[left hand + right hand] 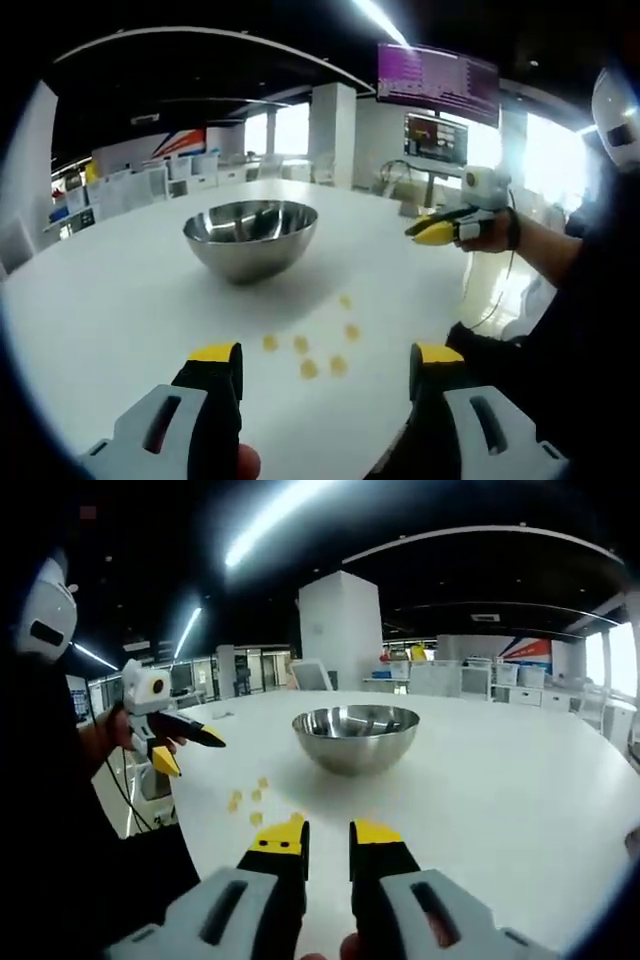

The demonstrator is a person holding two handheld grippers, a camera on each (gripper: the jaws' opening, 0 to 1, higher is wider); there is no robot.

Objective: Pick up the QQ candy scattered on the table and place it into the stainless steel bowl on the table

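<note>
The stainless steel bowl (250,235) (356,735) stands upright on the white round table (120,300) (500,800). Several small yellow QQ candies (309,368) (256,818) lie scattered on the tabletop just in front of it. My left gripper (326,355) hovers over the near edge, jaws wide open, with the candies lying between and just beyond its tips. It appears again as the left gripper (185,748), held up in a hand with its jaws spread. My right gripper (328,834) has only a narrow gap between its jaws and holds nothing. The right gripper (432,232) also hangs above the table's right side.
A person's dark sleeve (580,300) and body fill the side by the table's edge. White chairs (150,180) and a pillar (340,630) stand beyond the table. A cable (125,790) hangs under the left gripper.
</note>
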